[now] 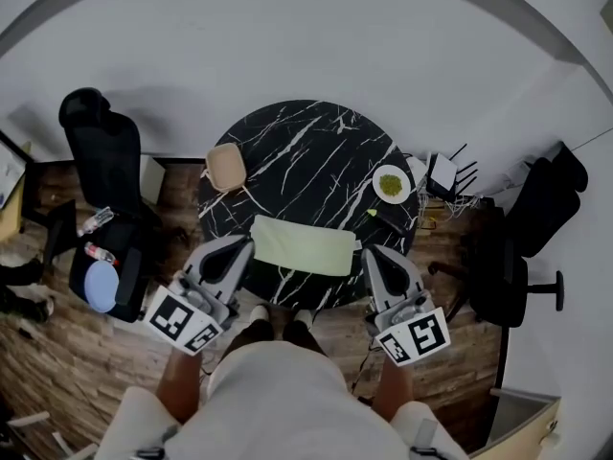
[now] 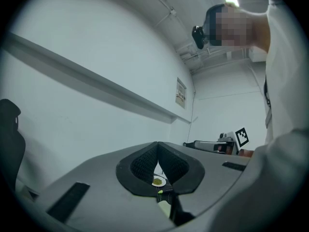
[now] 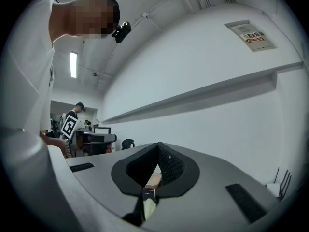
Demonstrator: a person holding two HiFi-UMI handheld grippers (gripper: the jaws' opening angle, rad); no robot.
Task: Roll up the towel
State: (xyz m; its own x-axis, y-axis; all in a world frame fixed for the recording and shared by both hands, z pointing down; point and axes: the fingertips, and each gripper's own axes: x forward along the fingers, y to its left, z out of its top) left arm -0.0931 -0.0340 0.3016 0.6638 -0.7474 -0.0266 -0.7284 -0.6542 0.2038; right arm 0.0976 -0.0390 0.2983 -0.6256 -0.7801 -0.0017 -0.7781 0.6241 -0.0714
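Note:
A pale green towel [image 1: 302,245] lies as a low rectangle near the front edge of the round black marble table [image 1: 316,151]. My left gripper [image 1: 241,249] hangs just off the towel's left end, jaws shut with nothing between them. At the towel's right end my right gripper [image 1: 375,257] is likewise shut and empty. In the left gripper view the closed jaws [image 2: 157,148] leave only a slit, with a sliver of towel [image 2: 164,208] below. The right gripper view shows its shut jaws [image 3: 158,148] and the towel [image 3: 148,209] low in the gap.
A beige square dish [image 1: 227,167] sits at the table's left edge. A white plate of green bits [image 1: 392,183] sits at the right edge. Black office chairs stand to the left [image 1: 103,156] and right [image 1: 522,247]. Cables and a stand [image 1: 442,175] crowd the far right.

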